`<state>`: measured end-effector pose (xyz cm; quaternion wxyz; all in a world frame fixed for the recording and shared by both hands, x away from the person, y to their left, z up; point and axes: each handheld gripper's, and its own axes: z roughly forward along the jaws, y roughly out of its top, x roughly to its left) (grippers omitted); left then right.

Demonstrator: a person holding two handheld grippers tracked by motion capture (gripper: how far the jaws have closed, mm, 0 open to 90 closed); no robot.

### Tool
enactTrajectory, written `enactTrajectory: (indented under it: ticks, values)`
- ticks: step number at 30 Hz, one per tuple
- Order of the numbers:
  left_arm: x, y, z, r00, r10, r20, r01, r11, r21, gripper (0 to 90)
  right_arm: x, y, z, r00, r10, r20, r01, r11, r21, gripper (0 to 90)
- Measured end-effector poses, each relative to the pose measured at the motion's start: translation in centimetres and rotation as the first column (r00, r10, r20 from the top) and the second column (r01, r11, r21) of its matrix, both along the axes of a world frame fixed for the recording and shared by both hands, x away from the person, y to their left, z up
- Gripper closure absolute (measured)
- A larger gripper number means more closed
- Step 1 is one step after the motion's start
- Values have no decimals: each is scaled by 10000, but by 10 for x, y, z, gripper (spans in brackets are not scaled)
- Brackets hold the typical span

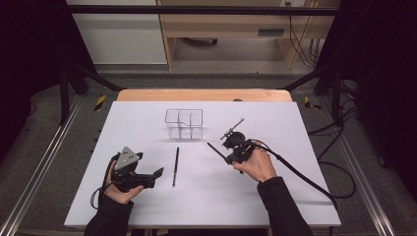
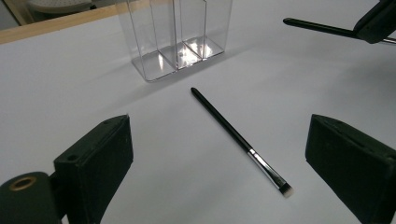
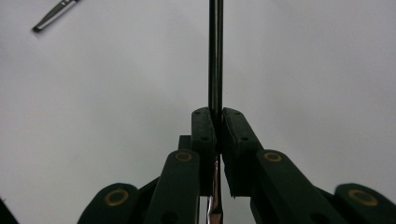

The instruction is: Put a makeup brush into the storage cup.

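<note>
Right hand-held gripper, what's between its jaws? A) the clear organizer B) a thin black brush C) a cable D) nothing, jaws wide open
B: in the right gripper view the right hand-held gripper has its jaws pressed shut on a thin black brush, whose handle runs straight out past the tips. The second brush lies loose on the table, and the clear organizer stands apart, untouched.

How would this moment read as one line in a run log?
right gripper: jaws shut on held brush | left gripper: jaws open | second brush: lying on table | clear organizer: upright
</note>
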<state>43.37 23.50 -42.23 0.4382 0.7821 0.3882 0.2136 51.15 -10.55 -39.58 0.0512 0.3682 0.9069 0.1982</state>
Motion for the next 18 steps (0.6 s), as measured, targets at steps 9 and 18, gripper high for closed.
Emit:
enactTrajectory:
  ticks: [9,18]
  values:
    - [-2,-6,4,9991,-428,59,426,9988,234,68,-14,-3,12,9980,625,114,-629,9973,368,842]
    - [-2,-14,11,9955,-922,206,906,9934,700,68,-21,-4,19,9926,1215,58,-1216,9902,681,842]
